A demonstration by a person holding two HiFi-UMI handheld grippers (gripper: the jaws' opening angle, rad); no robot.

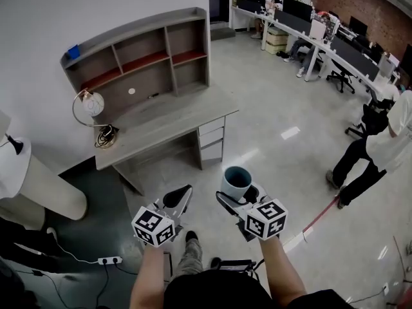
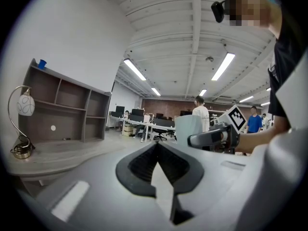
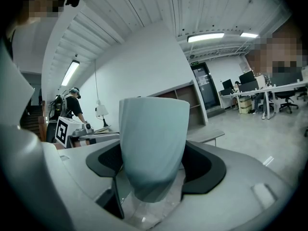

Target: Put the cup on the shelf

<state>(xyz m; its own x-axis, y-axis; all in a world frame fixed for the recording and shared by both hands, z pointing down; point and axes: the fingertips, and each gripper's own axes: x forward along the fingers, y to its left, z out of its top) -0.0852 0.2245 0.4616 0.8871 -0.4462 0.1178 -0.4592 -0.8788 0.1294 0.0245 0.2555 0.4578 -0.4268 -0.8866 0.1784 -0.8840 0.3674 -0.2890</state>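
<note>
Desk (image 1: 168,118) and shelf (image 1: 138,53) against wall (image 1: 77,11) — right claw (image 1: 239,195) grips cup (image 1: 236,181).

Grey desk (image 1: 168,118) with shelf unit (image 1: 135,28), lamp (image 1: 93,104) at one end, blue object (image 1: 73,51) atop.

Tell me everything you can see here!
cup: one, pale blue-grey, upright between the right gripper's jaws
desk: one, grey, against the white wall
shelf: one, grey, on the desk's back
lamp: one, white globe on a gold arch, desk's left end
small blue object: one, on the shelf's top, left end
power strip: one, white, on the floor
standing person: one, white top, right edge
left gripper: one, grey, jaws together, empty
right gripper: one, grey, clamped on the cup
</note>
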